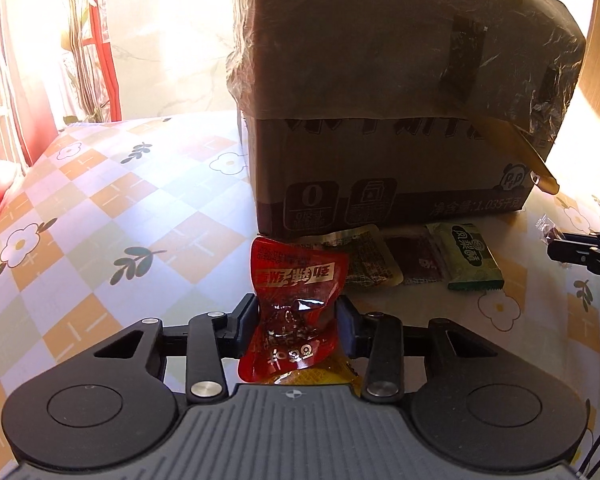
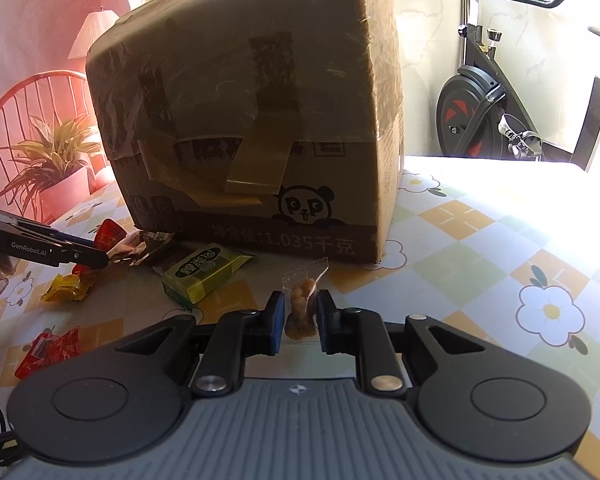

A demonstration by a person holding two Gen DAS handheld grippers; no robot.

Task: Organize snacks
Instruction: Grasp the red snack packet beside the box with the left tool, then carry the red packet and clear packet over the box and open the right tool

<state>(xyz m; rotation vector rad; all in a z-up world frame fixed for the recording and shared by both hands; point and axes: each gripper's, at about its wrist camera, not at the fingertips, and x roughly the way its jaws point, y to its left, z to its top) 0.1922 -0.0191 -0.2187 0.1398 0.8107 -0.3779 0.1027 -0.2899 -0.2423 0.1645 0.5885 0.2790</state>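
red snack packet point(image 1: 296, 304) upright – long axis vertical, pinched by left hand-held gripper point(image 1: 298, 320), right hand-held gripper point(image 2: 298, 316) pinching clear-wrapped snack point(image 2: 300, 312)

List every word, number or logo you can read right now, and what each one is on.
"GenRobot.AI": side of the left tongs.
"净含量:1.035千克": bottom edge of the box.
"P P": panda logo on the box.
"0": square icon on the box; the print under it is too small.
"凤梨酥": green packet.
Red packet: gold print upside down and crinkled, unreadable.
Large print under the tape: hidden.
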